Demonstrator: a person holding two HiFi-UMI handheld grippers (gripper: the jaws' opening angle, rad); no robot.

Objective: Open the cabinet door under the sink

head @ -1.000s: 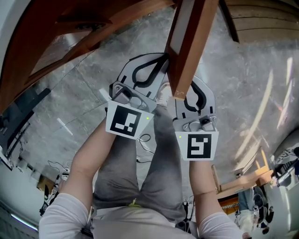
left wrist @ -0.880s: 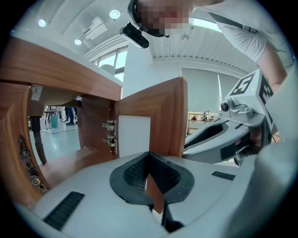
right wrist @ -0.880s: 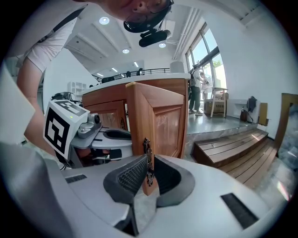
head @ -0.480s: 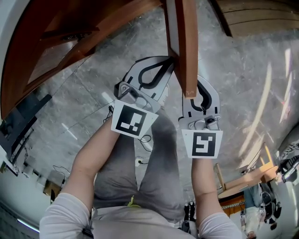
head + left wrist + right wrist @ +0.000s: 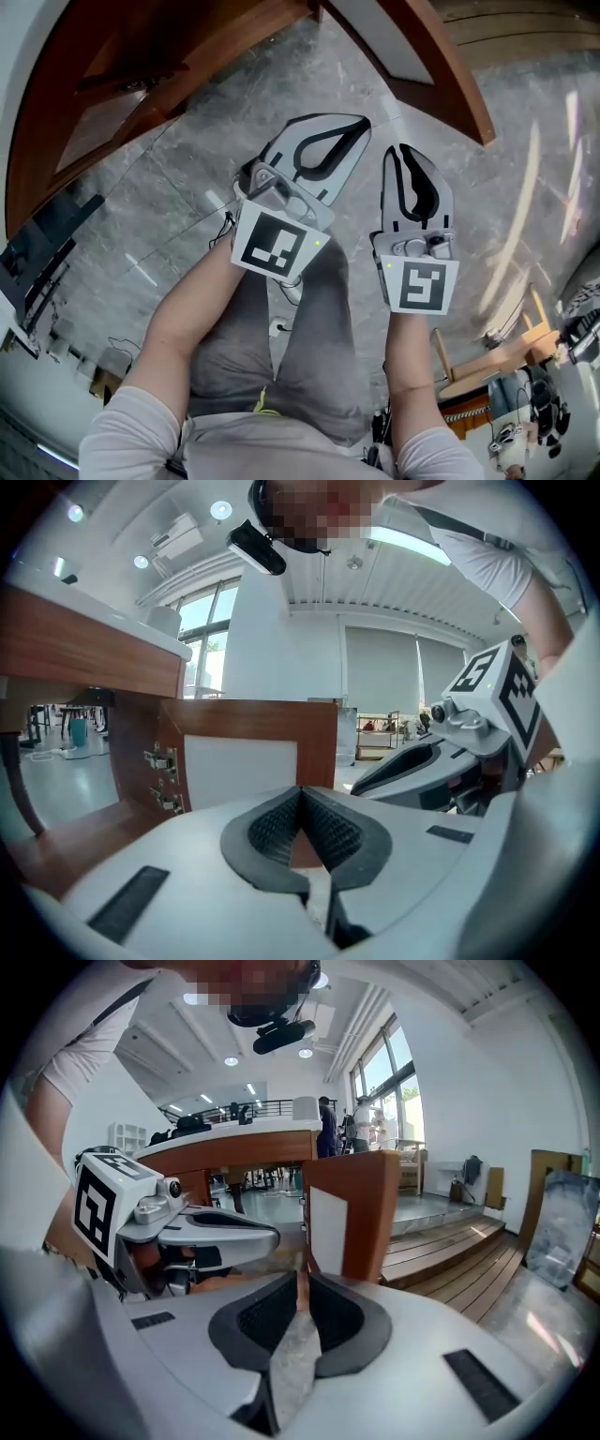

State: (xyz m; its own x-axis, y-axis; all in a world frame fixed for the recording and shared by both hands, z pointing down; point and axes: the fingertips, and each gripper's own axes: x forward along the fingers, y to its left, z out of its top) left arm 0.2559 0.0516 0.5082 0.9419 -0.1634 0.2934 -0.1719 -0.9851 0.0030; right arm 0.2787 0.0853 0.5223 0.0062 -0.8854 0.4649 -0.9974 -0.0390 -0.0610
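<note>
Clearance has opened since a second ago: the cabinet door (image 5: 450,84) has swung to 1 o'clock, off the left gripper (image 5: 362,121) and right gripper (image 5: 403,150), both clenched empty, so opening looks nearly done

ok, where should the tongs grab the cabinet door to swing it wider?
Probably its free vertical edge, opposite the hinges. The cabinet door is a thin flat panel standing open with that edge toward the right gripper, so come edge-on, one pad per face.
</note>
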